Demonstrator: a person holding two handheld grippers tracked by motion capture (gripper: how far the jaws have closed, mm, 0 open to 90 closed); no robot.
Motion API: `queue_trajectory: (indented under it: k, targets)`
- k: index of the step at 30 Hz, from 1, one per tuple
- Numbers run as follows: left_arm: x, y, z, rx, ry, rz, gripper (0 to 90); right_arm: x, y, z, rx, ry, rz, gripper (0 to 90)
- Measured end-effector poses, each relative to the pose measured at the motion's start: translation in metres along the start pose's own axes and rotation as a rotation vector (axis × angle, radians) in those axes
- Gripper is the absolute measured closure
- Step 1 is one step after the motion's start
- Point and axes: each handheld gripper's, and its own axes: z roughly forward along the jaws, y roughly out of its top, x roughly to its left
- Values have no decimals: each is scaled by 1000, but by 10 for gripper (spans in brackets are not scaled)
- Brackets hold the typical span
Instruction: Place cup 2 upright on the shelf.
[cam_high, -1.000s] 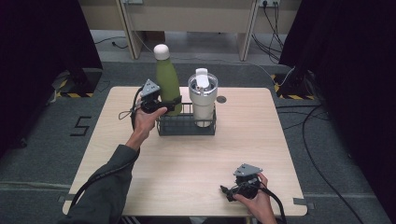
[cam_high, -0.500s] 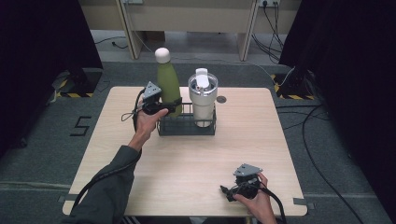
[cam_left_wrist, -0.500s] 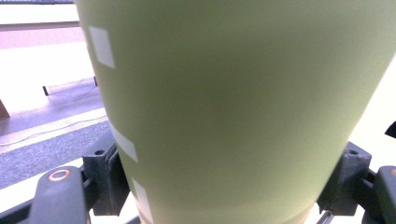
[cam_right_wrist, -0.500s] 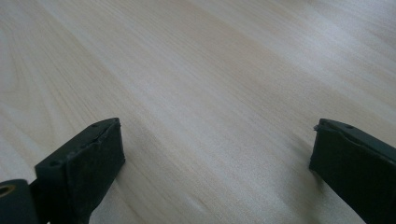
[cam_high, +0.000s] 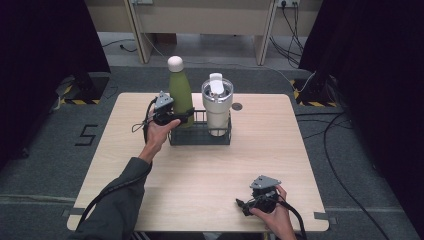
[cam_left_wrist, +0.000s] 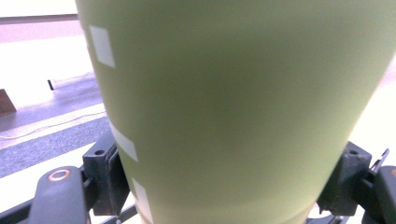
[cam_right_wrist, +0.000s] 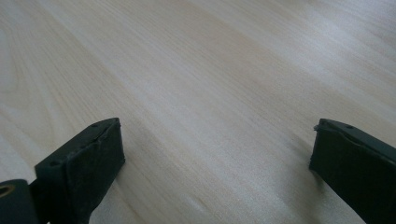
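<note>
- The left gripper (cam_high: 181, 116) is closed on the lower body of a green bottle (cam_high: 180, 95); in the left gripper view its two black jaws press against either side of the green bottle (cam_left_wrist: 233, 107), which takes up most of that picture.
- The green bottle stands upright with a pale round cap, at the left end of a black wire rack (cam_high: 200, 136). From the high view I cannot tell whether its base rests in the rack or is lifted a little above it.
- The wire rack sits at the far middle of the wooden table (cam_high: 210, 170).
- A cream tumbler (cam_high: 217, 105) with a clear lid stands upright in the right compartment of the rack, just beside the bottle and apart from it.
- The person's left hand (cam_high: 157, 134) holds the left gripper from the near-left side, the sleeve reaching in from the near-left edge of the table.
- The right gripper (cam_high: 250, 205) rests near the near-right corner of the table, well apart from the rack, held by the right hand (cam_high: 272, 215).
- In the right gripper view its jaws stand wide apart with nothing between them but bare table (cam_right_wrist: 210, 93).
</note>
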Motion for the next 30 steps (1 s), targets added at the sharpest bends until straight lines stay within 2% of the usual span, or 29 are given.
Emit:
queue_trajectory:
  k: [30]
  targets:
    - [-2, -27, 9, 25, 19, 17, 206, 0, 0, 0, 0, 4, -1, 28]
